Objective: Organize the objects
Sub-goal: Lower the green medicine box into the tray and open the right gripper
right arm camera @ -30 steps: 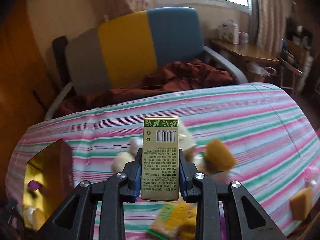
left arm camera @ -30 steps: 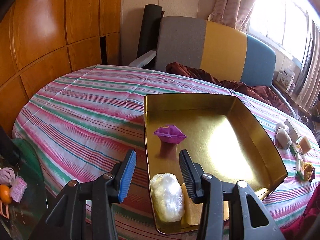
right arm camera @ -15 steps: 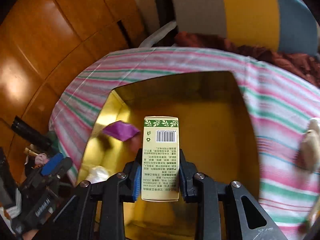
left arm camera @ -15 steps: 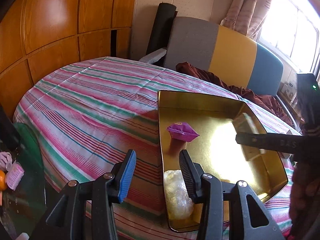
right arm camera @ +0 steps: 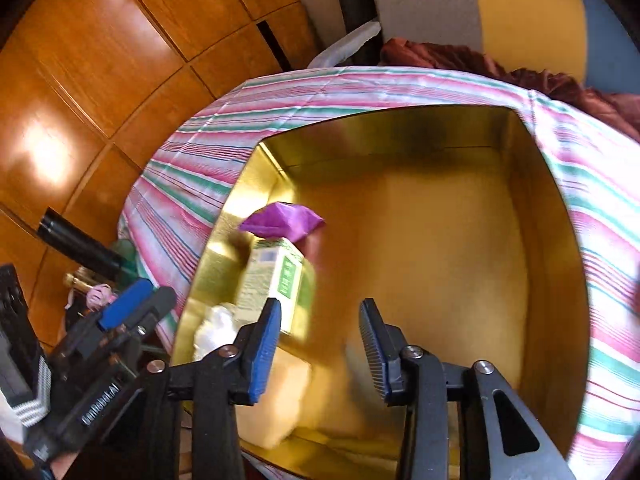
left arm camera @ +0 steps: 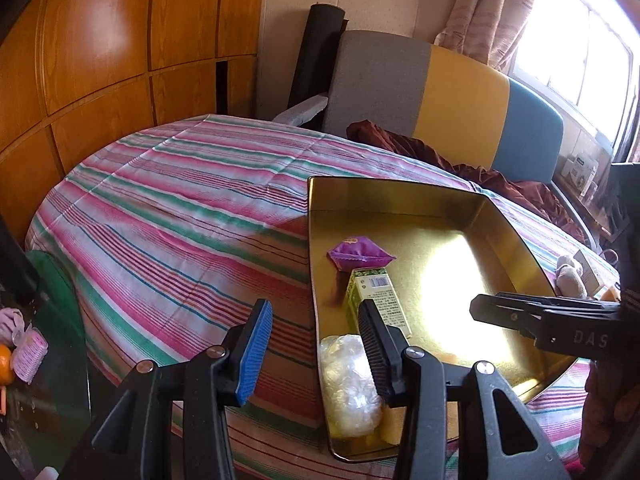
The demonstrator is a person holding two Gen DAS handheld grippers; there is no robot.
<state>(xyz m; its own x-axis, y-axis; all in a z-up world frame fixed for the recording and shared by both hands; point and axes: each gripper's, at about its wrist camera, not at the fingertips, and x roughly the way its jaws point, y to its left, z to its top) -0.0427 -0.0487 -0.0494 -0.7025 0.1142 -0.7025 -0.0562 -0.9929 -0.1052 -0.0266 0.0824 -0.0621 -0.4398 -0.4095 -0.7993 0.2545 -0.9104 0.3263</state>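
A gold metal tray [left arm camera: 516, 248] [right arm camera: 552, 216] lies on the striped tablecloth. In it are a purple packet [left arm camera: 358, 254] [right arm camera: 284, 222], a green-and-white box [left arm camera: 380, 300] [right arm camera: 280, 276], a clear plastic-wrapped lump [left arm camera: 348, 384] [right arm camera: 216, 328] and a yellow block [right arm camera: 280, 392]. My right gripper [right arm camera: 320, 344] hangs over the tray's near part, its jaws opening with nothing between them. The box lies free just left of it, against the purple packet. My left gripper [left arm camera: 312, 344] stands open above the tray's left rim, touching nothing. From the left wrist view the right gripper [left arm camera: 480, 308] shows side-on at the right.
The round table [left arm camera: 180, 220] wears a pink, green and white striped cloth. Behind it stand a grey, yellow and blue chair [left arm camera: 440, 92] with a dark red cloth and a wooden panel wall [left arm camera: 100, 60]. Several small items [left arm camera: 572, 276] lie right of the tray. A green glass side table [left arm camera: 52, 320] stands at the left.
My right gripper carried the box from the items at the right over to the tray, then opened; the box now lies in the tray. The left gripper has barely moved.
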